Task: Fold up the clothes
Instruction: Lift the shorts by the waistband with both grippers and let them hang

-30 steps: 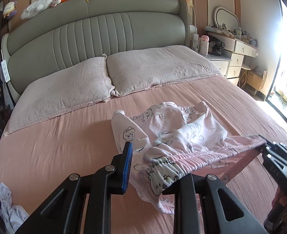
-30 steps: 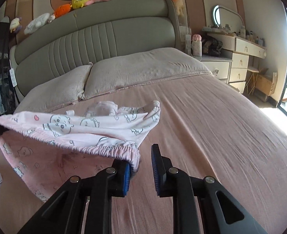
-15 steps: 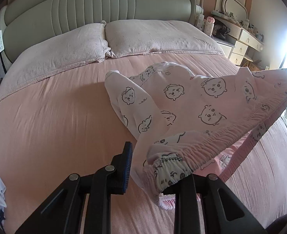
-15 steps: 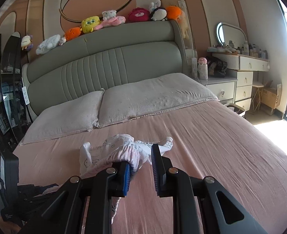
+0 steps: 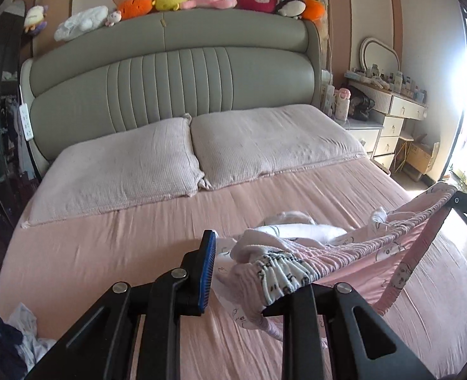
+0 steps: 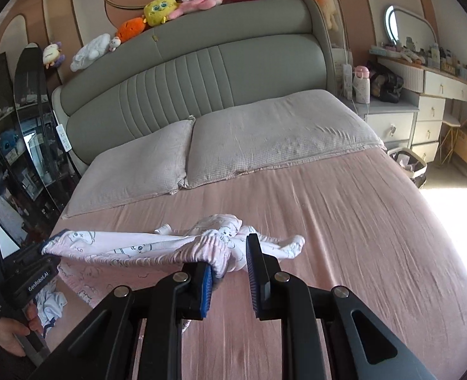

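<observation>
Spare clothes (image 5: 21, 345): a crumpled heap at the bed's near left corner, well apart from the work. Risk: a low swing of the left tool could drag it in.
Left gripper (image 5: 249, 259): tongs wide. The elastic waistband is looped over the inner finger only, and the blue pad (image 5: 208, 269) stands clear of the cloth. Risk: nothing clamps the band, so if the tension drops or the tool tips forward it is likely to slide off the fingertip.
Pyjama trousers (image 5: 344, 247): pink with a cartoon print. The waistband is stretched in the air between the two tools, while the legs lie bunched on the bed (image 5: 106, 253) beyond it. Risk: the bunched legs may twist or double under when laid down, which would give a crooked fold. Uneven pull could also skew the band.
Right gripper (image 6: 230, 262): tongs at a narrow gap, not closed. The gathered band hangs over the inner finger with daylight beside it. Risk: as on the left side, the cloth is hooked rather than pinched, so a quick shake may throw it off.
Stage: whether the garment is being spread or lifted away cannot be told.
</observation>
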`<move>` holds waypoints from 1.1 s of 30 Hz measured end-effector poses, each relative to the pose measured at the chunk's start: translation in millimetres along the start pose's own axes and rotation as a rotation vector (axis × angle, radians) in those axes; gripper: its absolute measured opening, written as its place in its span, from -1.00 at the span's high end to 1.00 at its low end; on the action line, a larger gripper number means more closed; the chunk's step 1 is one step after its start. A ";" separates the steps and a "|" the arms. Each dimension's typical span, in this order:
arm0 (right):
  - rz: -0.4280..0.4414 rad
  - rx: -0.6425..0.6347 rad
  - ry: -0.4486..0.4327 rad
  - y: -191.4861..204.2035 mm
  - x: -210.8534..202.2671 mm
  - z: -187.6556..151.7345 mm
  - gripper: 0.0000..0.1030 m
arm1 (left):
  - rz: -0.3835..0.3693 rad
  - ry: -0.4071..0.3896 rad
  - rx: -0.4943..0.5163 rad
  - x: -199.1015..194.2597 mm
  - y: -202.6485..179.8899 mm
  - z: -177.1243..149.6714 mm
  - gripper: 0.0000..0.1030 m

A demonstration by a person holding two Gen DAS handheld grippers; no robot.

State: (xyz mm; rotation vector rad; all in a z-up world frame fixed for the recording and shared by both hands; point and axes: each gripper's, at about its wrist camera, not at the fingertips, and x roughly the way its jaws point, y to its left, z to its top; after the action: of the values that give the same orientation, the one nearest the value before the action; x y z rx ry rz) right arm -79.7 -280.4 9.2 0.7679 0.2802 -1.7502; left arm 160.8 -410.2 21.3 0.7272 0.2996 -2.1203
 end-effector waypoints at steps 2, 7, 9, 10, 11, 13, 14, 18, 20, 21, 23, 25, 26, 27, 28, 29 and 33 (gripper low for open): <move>-0.021 -0.053 -0.015 7.5 -15.5 12.2 0.67 | 0.011 -0.026 0.021 -15.3 -1.9 15.4 0.63; -0.047 -0.131 -0.027 23.7 -53.2 37.1 0.67 | 0.041 -0.073 0.054 -52.4 -4.6 43.0 0.63; -0.055 -0.155 -0.029 29.2 -67.4 45.5 0.67 | 0.042 -0.086 0.054 -66.9 -5.1 50.6 0.63; -0.060 -0.164 -0.032 31.7 -74.3 49.0 0.67 | 0.043 -0.093 0.057 -74.6 -5.5 54.1 0.63; -0.066 -0.174 -0.035 34.0 -81.2 52.3 0.67 | 0.045 -0.099 0.062 -82.2 -6.1 57.4 0.63; -0.086 -0.192 -0.044 37.9 -94.5 57.8 0.67 | 0.055 -0.119 0.079 -96.0 -8.1 63.0 0.63; -0.100 -0.206 -0.048 40.2 -99.6 59.7 0.67 | 0.063 -0.126 0.090 -101.8 -9.4 65.8 0.63; -0.154 -0.258 -0.068 49.5 -120.3 67.6 0.67 | 0.098 -0.151 0.142 -121.2 -15.4 75.8 0.62; -0.181 -0.285 -0.078 54.1 -130.6 71.5 0.67 | 0.117 -0.161 0.172 -129.1 -18.6 79.9 0.61; -0.192 -0.295 -0.083 56.1 -134.9 73.6 0.67 | 0.124 -0.162 0.186 -132.0 -19.7 81.8 0.60; -0.203 -0.304 -0.094 59.1 -139.6 78.2 0.67 | 0.122 -0.164 0.213 -135.7 -20.9 87.4 0.59; -0.211 -0.310 -0.102 61.3 -139.9 84.6 0.67 | 0.126 -0.170 0.250 -137.0 -22.0 93.2 0.58; -0.213 -0.313 -0.106 62.1 -138.9 88.3 0.67 | 0.135 -0.175 0.272 -136.0 -23.0 95.7 0.58; -0.216 -0.315 -0.109 62.9 -137.8 92.0 0.67 | 0.143 -0.177 0.289 -133.0 -22.8 98.9 0.58; -0.219 -0.318 -0.113 63.8 -136.8 95.7 0.67 | 0.148 -0.177 0.303 -129.3 -22.1 102.3 0.58; -0.222 -0.321 -0.116 64.6 -135.7 99.3 0.67 | 0.149 -0.174 0.307 -124.4 -20.0 106.5 0.58; -0.219 -0.315 -0.108 67.3 -112.2 114.6 0.67 | 0.138 -0.154 0.293 -100.5 -6.8 126.4 0.58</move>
State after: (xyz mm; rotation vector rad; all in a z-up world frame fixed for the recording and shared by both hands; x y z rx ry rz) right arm -42.0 -278.9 179.0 0.4259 0.5685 -1.8861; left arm 152.9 -397.5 182.2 0.7231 -0.1441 -2.0955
